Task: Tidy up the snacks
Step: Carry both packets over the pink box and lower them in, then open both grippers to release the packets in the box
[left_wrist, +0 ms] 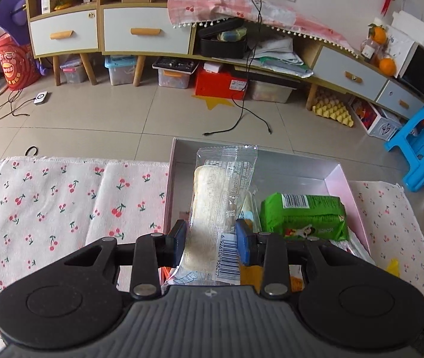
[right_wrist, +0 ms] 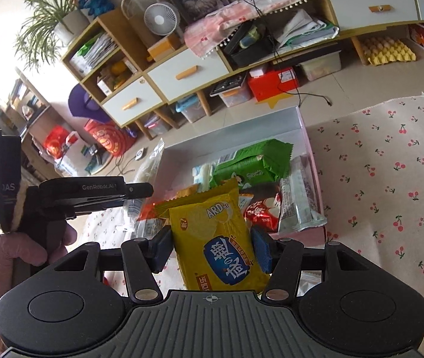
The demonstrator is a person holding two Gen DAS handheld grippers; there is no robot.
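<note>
Hand-held gripper (left_wrist: 212, 240), clear snack pack (left_wrist: 220, 205) over box rim (left_wrist: 168, 179)

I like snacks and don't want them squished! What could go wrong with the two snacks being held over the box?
1. The left hand-held gripper pinches the long clear-wrapped bar near one end, so the far end could sag or swing and catch on the box rim.
2. The right hand-held gripper squeezes the yellow snack packet; brittle contents might crack.
3. The box already holds the green packet and others, so dropped snacks may pile up crooked.
</note>
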